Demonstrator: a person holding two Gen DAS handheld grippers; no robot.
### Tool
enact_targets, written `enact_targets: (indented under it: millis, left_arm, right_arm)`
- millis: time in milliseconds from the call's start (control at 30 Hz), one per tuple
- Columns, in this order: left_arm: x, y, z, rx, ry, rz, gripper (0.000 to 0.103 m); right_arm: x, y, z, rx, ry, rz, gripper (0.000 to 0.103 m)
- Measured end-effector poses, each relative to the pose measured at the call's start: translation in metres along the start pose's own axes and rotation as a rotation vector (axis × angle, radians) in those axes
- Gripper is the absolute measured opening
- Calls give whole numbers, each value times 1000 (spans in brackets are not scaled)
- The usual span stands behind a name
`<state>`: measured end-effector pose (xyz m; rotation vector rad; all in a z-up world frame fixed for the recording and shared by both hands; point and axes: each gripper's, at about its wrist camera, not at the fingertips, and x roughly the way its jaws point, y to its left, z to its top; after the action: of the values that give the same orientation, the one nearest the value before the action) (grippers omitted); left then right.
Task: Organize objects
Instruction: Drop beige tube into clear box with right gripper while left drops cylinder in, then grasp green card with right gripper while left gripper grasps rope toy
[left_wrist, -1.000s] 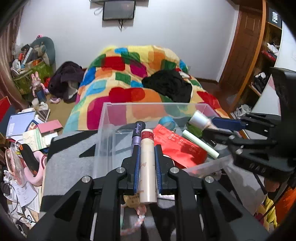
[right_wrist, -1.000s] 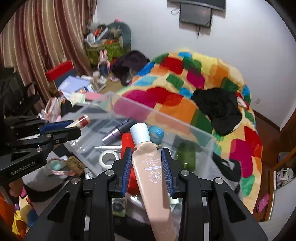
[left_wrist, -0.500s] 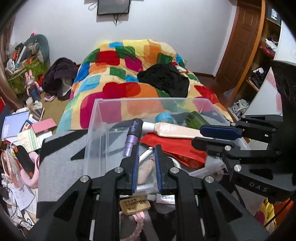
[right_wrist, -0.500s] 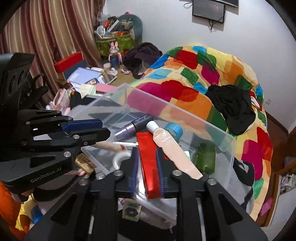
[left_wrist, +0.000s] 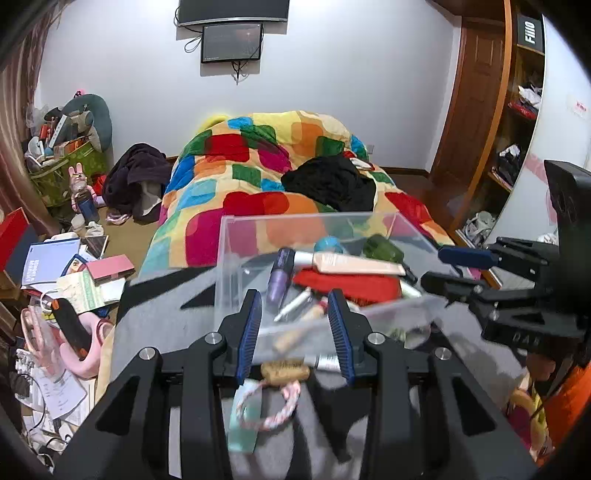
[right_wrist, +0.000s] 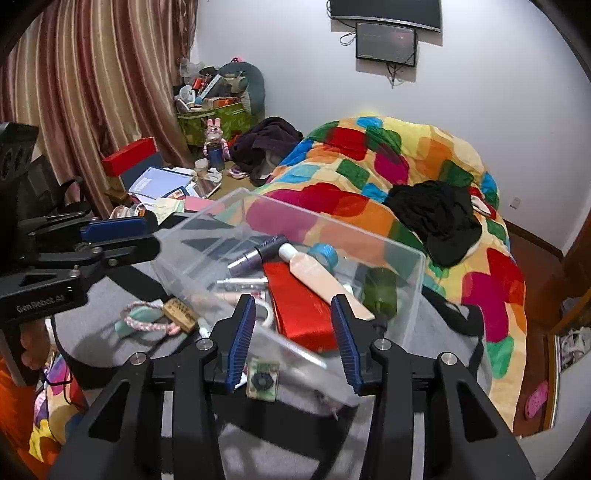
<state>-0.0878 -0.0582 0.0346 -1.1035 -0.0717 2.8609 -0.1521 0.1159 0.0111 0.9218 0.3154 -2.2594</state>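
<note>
A clear plastic box (left_wrist: 236, 266) (right_wrist: 413, 291) stands on a grey cloth and holds a beige tube (left_wrist: 354, 263) (right_wrist: 317, 275), a purple tube (left_wrist: 279, 282) (right_wrist: 255, 254), a red packet (left_wrist: 347, 286) (right_wrist: 299, 302), a green bottle (right_wrist: 380, 291), a blue tape roll (right_wrist: 325, 254) and a cream tube (left_wrist: 295, 328). My left gripper (left_wrist: 295, 332) is open and empty just before the box's near wall. My right gripper (right_wrist: 291, 339) is open and empty at the box's near edge.
A wooden tag on a pink-white cord (left_wrist: 284, 373) (right_wrist: 177, 314) and a small square item (right_wrist: 262, 380) lie on the grey cloth (left_wrist: 162, 321) before the box. A bed with a colourful quilt (left_wrist: 258, 177) is behind. Clutter covers the floor at left (left_wrist: 66, 266).
Both grippers let go of their tubes, which now lie in the box. Both have opened wide and drawn back from the box.
</note>
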Motion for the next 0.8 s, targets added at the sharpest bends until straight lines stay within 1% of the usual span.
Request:
enact_targets:
  millis: [133,233,300,333,367,400,467,533,667,733,800]
  left_arm:
    - [-2,4,-19,-1,28,11,46]
    - [-1,7,-35,-3,47,16,47]
    - [1,8,-43,0,54,19,53]
    - [2,10,-49,-1,61,18,55]
    - [3,11,-52,-2,67,15,57]
    - [4,12,-57,-2,73,9,58]
    - [7,14,-64,-8,89,6,67]
    - [9,18,-70,-21,95,6,73]
    - [18,25,-75,-43,122,1,74]
    - [23,27,-76,-32,122,-4,74]
    - [27,28,-75,-27,128,5,69]
  right_arm:
    - [0,-4,-14,33,12,5,41]
    - [2,-3,-24,30,28,-6,42]
    - [3,-1,-33,15,39,-11,49]
    - [3,0,-37,10,37,-14,50]
    - [2,2,-40,2,32,-22,56]
    - [2,5,-43,-8,37,-33,57]
    - [3,9,-48,-17,46,-39,57]
    - [7,15,-54,-29,58,-44,57]
    - [20,22,-61,-23,90,-30,57]
    - [27,22,-61,-6,110,-23,56]
    - [35,22,-61,18,129,-16,56]
